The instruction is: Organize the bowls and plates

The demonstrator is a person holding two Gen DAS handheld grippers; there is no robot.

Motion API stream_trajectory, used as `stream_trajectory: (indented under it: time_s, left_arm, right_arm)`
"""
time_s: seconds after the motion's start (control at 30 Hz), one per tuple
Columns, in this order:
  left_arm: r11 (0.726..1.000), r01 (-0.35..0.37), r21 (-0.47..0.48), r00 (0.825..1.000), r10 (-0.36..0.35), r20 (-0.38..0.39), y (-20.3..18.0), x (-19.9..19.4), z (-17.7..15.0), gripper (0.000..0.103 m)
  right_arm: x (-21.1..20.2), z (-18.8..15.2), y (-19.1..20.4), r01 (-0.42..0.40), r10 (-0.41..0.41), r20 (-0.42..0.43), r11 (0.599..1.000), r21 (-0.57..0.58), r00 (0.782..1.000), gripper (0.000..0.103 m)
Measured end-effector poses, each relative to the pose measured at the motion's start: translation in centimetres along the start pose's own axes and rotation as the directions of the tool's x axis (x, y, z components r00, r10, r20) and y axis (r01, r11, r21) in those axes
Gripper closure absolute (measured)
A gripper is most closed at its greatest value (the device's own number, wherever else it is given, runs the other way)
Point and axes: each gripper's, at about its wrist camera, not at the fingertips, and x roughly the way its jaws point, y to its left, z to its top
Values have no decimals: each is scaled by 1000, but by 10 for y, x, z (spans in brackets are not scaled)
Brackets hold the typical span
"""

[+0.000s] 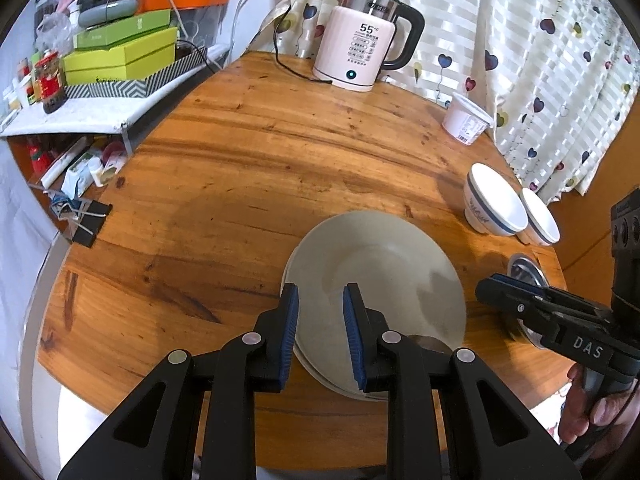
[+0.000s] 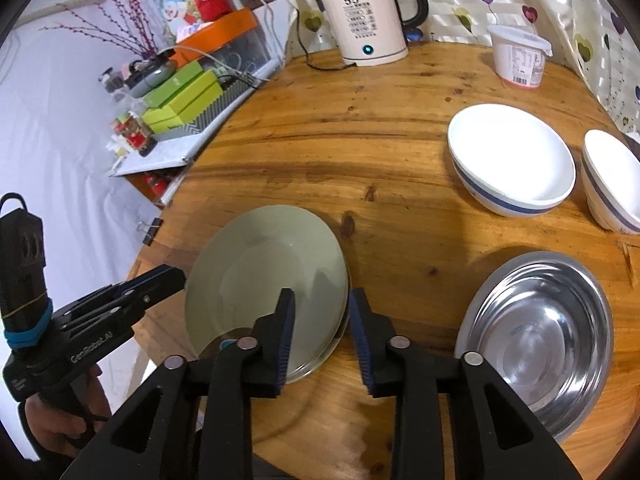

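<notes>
Stacking done for plates (image 2: 264, 276), piled mid-surface (image 2: 360, 128); steel basin (image 2: 540, 332) and two banded bowls (image 2: 512, 160) remain separate. Left tongs (image 1: 320, 320) and right tongs (image 2: 322, 328): released, empty.

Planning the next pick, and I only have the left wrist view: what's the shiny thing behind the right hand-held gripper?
Observer: A round stainless steel bowl, empty, standing on the wooden table.
Operator: Is that right hand-held gripper gripping the plate?
Observer: No. The right hand-held gripper is open, with its jaws either side of the rim of the grey-green round plate.
Operator: Anything in the larger white bowl?
Observer: The larger white blue-banded bowl shows its whole inside here, and it is empty.
</notes>
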Motion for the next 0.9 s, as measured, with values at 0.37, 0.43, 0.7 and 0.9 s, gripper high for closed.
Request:
stream_trajectory:
  time_s: [0.37,0.43,0.7,0.9]
  left_arm:
    - [1000,16,27,1000,-16,-3,-16,-2,-1,79]
    - [999,17,31,1000,-17,-5,-18,-2,-1,79]
    - [999,19,42,1000,-19,-12,-26,1,-1,79]
    - [998,23,50,1000,-22,-21,-32,5,1,79]
  right_arm:
    - [-15,-5,5,-22,24,33,999,-50,999,65]
    - [-17,-5,5,-24,26,38,998,-58,999,65]
    - [-20,-5,4,-39,41,30,997,-64,999,64]
    - [-24,-5,1,-42,44,35,997,-58,998,64]
